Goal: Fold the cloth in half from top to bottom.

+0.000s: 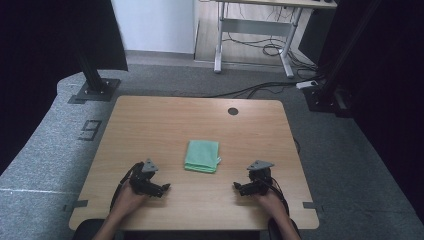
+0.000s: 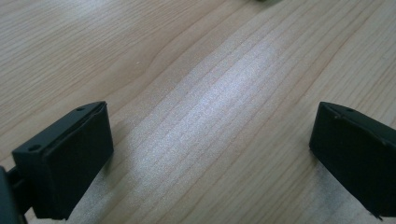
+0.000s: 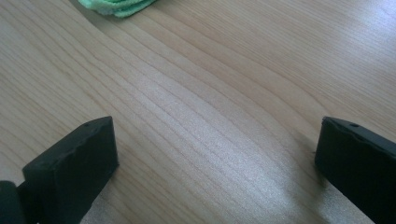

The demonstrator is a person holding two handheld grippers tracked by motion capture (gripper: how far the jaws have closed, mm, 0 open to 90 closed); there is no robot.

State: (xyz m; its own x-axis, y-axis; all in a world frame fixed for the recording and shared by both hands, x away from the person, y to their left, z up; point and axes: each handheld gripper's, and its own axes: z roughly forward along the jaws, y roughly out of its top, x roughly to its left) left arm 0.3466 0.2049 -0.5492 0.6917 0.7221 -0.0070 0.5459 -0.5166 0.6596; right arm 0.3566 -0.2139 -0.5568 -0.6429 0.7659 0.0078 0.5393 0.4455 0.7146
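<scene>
A mint-green cloth (image 1: 202, 156) lies on my light wood-grain table (image 1: 150, 125). My left gripper (image 1: 165, 187) and right gripper (image 1: 236, 186) are black, each topped with a grey plate. The floor (image 1: 45, 145) is speckled grey carpet.

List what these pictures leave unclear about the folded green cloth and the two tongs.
- Folded green cloth: high view, too small to count its layers.
- Same cloth: right gripper view, cut off by the top edge.
- Left tongs and right tongs: bodies cut off by the bottom edges; jaws wide apart over the light wooden table.

place: lab | signs: black frame posts (image 1: 92, 70), grey carpet (image 1: 45, 145), floor cables (image 1: 260, 47), adjustable desk (image 1: 255, 35)
</scene>
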